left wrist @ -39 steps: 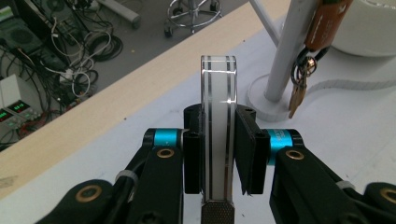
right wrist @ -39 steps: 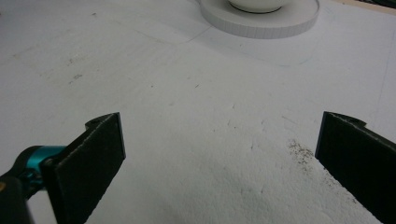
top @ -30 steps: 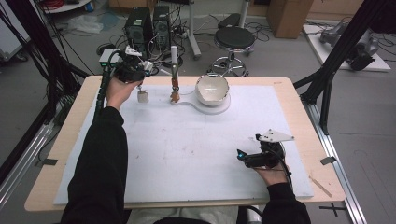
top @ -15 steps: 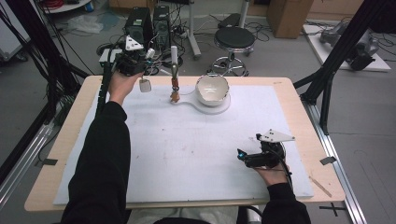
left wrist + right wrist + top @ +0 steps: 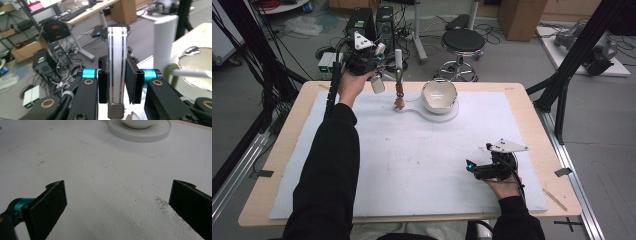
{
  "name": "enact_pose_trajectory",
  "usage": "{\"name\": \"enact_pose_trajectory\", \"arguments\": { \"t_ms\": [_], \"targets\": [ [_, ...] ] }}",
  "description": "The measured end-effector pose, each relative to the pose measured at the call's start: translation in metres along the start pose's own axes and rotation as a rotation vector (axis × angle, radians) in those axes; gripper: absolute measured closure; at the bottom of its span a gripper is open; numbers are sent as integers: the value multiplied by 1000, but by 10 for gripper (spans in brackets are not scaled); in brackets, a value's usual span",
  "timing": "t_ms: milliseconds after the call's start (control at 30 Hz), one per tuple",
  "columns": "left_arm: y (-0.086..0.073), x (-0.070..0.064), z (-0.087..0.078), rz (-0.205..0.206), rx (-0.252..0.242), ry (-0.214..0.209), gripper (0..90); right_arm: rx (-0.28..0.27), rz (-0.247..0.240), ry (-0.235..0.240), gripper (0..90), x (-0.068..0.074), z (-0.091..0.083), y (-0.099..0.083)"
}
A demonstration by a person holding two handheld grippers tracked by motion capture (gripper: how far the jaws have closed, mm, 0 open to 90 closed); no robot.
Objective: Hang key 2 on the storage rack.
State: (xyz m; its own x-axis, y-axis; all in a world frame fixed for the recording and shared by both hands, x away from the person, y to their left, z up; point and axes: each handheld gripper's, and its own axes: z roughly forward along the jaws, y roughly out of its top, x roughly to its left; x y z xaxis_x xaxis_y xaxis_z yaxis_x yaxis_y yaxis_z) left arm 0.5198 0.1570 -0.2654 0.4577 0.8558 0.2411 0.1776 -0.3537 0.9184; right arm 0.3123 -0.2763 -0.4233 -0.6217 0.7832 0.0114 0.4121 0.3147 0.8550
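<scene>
My left gripper [image 5: 373, 62] is raised over the table's far left corner. It is shut on a flat white and silver bar [image 5: 117, 65] with a knurled knob at its near end; the bar's silvery end [image 5: 377, 85] hangs below the hand. A white bowl [image 5: 439, 95] sits on a round white base [image 5: 452, 113] at the far middle. Beside it stands an upright stick [image 5: 398, 75], white on top and brown at the foot. My right gripper [image 5: 472, 167] rests low at the near right with its jaws wide apart [image 5: 117, 192] and nothing between them.
A white sheet [image 5: 412, 160] covers most of the wooden table [image 5: 539, 145]. Black frame posts [image 5: 567, 75] stand at both sides. Behind the far edge are a stool [image 5: 463, 42], computer cases [image 5: 362, 22] and loose cables on the floor.
My left gripper has risen and drawn back toward the far left edge, carrying the bar with it. The right gripper has stayed put.
</scene>
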Motion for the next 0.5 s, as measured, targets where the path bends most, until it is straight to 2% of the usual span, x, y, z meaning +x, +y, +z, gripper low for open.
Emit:
{"name": "enact_pose_trajectory", "arguments": {
  "t_ms": [67, 100, 233, 500],
  "targets": [
    [0, 0, 4, -13, -9, -2, 746, 2, 2, 2, 5, 0, 0, 0],
    [0, 0, 7, -20, -19, -16, 746, 2, 4, 3, 5, 0, 0, 0],
    [-1, -2, 13, -25, -57, -21, 746, -2, -1, 2, 5, -1, 1, 0],
    [-6, -6, 23, -68, -75, -50, 746, 1, 5, 3, 5, 0, 0, 0]
  ]
}}
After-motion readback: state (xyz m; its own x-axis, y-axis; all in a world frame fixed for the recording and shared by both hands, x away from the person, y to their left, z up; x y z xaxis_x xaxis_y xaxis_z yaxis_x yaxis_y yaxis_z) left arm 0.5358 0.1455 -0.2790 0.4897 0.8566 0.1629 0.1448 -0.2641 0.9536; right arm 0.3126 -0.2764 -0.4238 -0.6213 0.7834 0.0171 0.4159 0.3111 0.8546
